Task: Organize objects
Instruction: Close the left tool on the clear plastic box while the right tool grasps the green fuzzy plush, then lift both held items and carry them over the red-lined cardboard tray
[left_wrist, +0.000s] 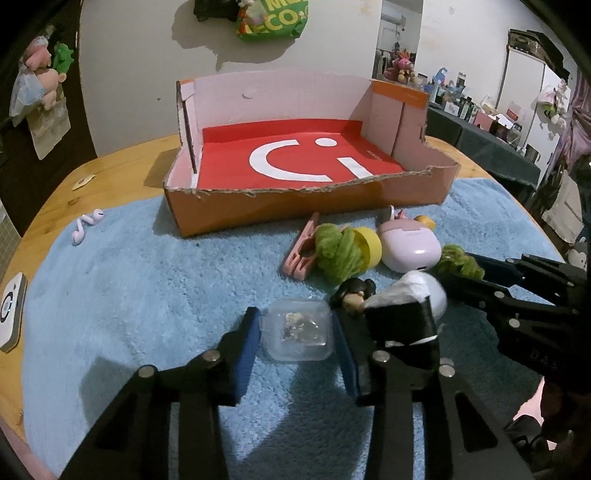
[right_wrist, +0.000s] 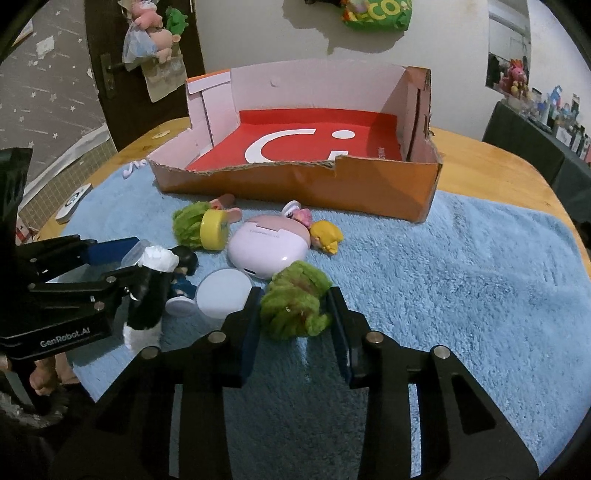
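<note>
Between the left tongs (left_wrist: 297, 349) sits a small clear plastic box (left_wrist: 298, 334) with something pale inside, resting on the blue towel (left_wrist: 147, 280); the blue pads touch both its sides, so the tongs appear closed on it. The box looks light, stiff and smooth, so it could slip; its flat side walls are the right place to hold, as now. The right tongs (right_wrist: 293, 325) are closed on a green fuzzy tuft (right_wrist: 293, 308), soft and very light, which squashes between the pads and is best taken across its thick middle. Just beyond lie a round white lid (right_wrist: 223, 293), a dark-haired figurine (right_wrist: 183, 275) and a pink earbud case (right_wrist: 267, 251). Past these are a second green tuft with a yellow cap (right_wrist: 201, 227), a pink clothes peg (left_wrist: 303, 245) and a yellow-haired toy (right_wrist: 327, 234). Farther back on the wooden worktop (right_wrist: 480, 162) stands the torn cardboard box (right_wrist: 295, 184) with a red floor, likely the destination and not yet holding anything. Two loose earbuds (left_wrist: 86, 225) lie well apart at the left.
</note>
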